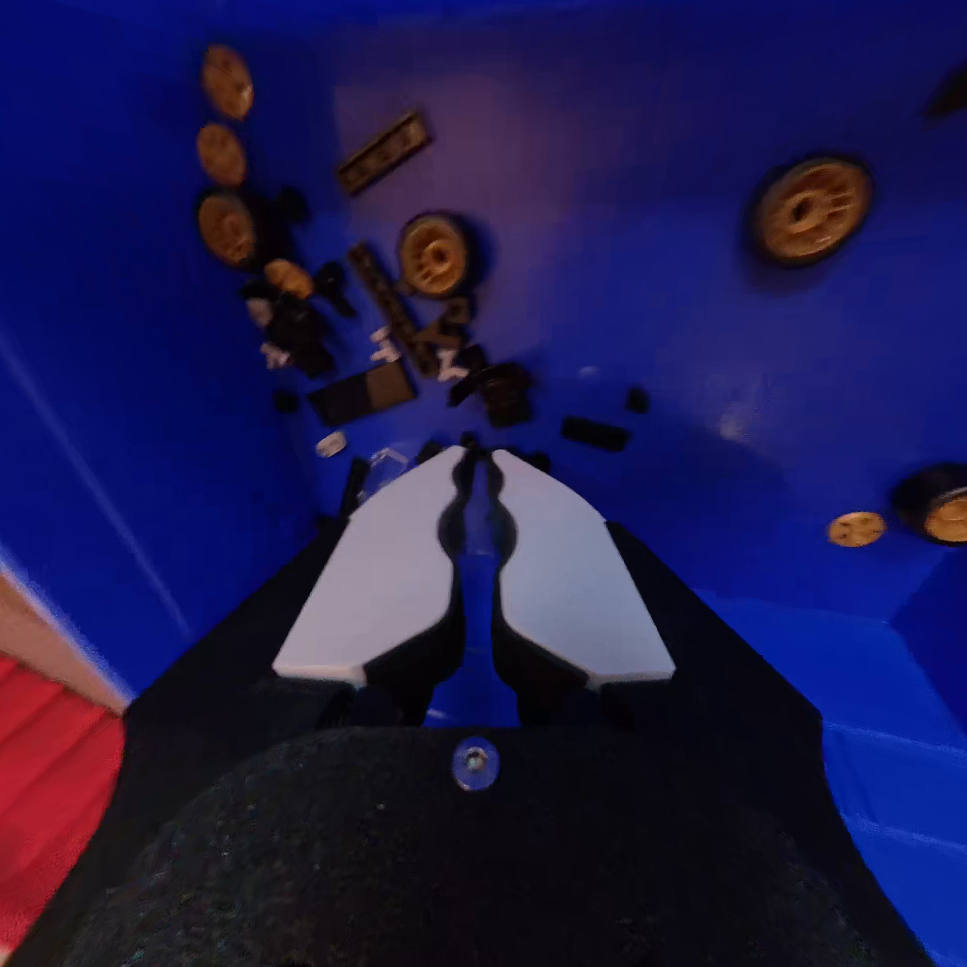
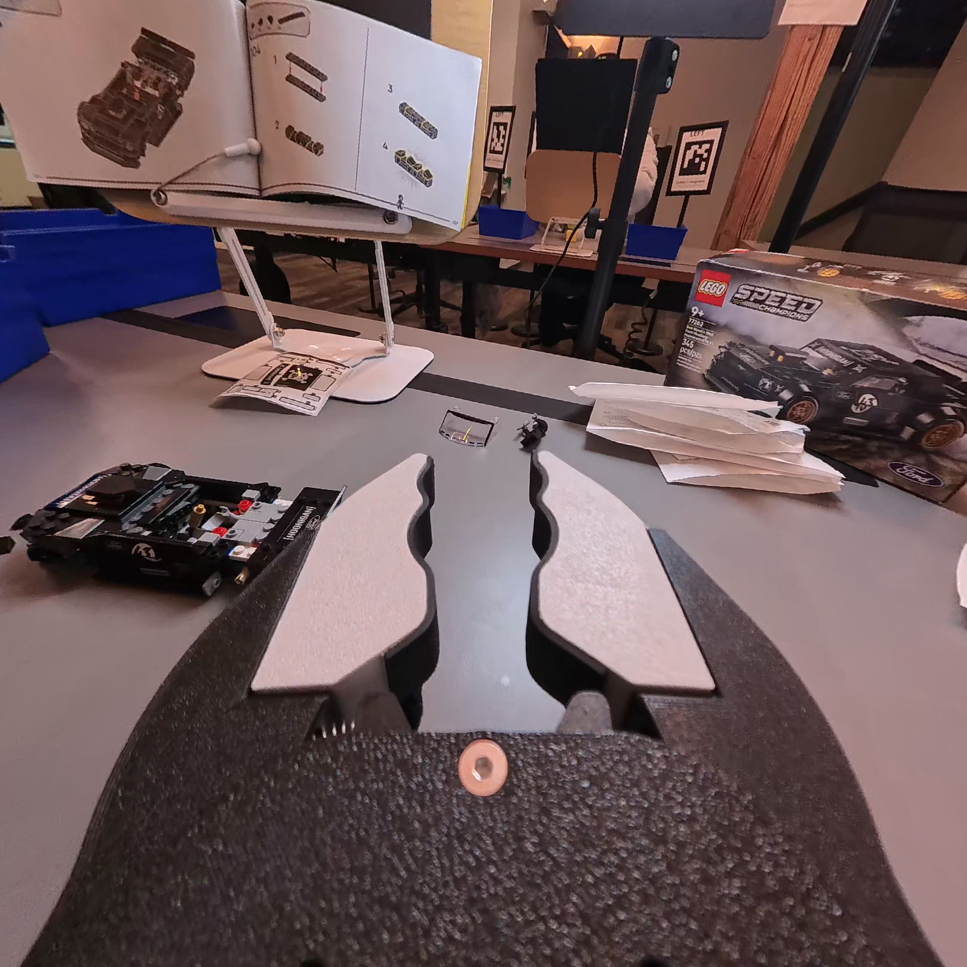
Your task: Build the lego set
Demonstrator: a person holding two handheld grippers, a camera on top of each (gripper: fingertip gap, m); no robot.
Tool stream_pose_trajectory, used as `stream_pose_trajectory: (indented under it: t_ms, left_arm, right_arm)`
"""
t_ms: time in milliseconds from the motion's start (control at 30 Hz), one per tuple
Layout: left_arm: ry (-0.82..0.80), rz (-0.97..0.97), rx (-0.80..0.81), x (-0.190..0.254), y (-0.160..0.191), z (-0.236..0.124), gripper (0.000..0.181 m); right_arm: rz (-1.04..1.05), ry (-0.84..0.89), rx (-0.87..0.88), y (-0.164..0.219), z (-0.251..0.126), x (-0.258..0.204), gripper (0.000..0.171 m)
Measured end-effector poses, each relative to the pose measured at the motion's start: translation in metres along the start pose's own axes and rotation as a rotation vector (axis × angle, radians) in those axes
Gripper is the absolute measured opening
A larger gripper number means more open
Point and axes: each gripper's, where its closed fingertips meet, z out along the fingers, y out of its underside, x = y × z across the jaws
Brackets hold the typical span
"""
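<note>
- Our left gripper [image 1: 477,458] is almost closed, low in the blue bin [image 1: 680,324]; we can't tell if it holds a piece.
- Our right gripper [image 2: 481,463] is wide, empty.
- The black car [image 2: 162,523] waits on the table [image 2: 785,602]; pinch small pieces gently.

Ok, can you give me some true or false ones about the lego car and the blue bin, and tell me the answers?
1. The half-built car sits on the grey table. True.
2. The right gripper is squeezing a wheel. False: it is open and holds nothing.
3. The left gripper points into a blue bin of loose pieces. True.
4. The wheels in the bin are bright green. False: the wheels there have gold-coloured hubs.
5. The instruction book lies flat on the table. False: it is propped open on a white stand.
6. A clear windscreen piece lies on the table, apart from the car. True.
</note>
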Motion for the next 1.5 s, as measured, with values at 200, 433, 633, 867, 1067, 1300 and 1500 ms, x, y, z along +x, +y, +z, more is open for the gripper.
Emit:
stream_pose_trajectory:
  t_ms: [200,433,633,867,1067,1300,1500]
  left_arm:
    - [-0.007,-0.060,-0.061,-0.022,0.022,-0.004,0.001]
    - [0.016,-0.044,-0.118,-0.028,0.035,0.007,0.001]
    - [-0.016,-0.097,-0.087,-0.045,0.032,0.008,0.001]
    - [-0.107,-0.167,-0.060,-0.077,0.032,0.001,0.001]
    - [-0.114,-0.172,-0.088,-0.087,0.036,0.005,0.001]
    - [-0.116,-0.232,-0.080,-0.090,0.035,0.006,0.001]
    - [-0.102,-0.265,-0.052,-0.086,0.033,0.007,0.001]
  right_arm:
    - [-0.010,-0.006,-0.010,0.002,0.001,-0.002,0.035]
    - [-0.012,-0.011,-0.005,0.001,0.000,-0.003,0.034]
    - [-0.016,-0.016,-0.009,0.001,0.000,-0.004,0.034]
    - [-0.016,-0.022,-0.013,0.002,0.001,-0.005,0.034]
    - [-0.014,-0.026,-0.016,0.003,0.001,-0.005,0.033]
    - [-0.011,-0.029,-0.021,0.003,0.001,-0.005,0.033]
    - [-0.008,-0.034,-0.021,0.003,0.001,-0.006,0.033]
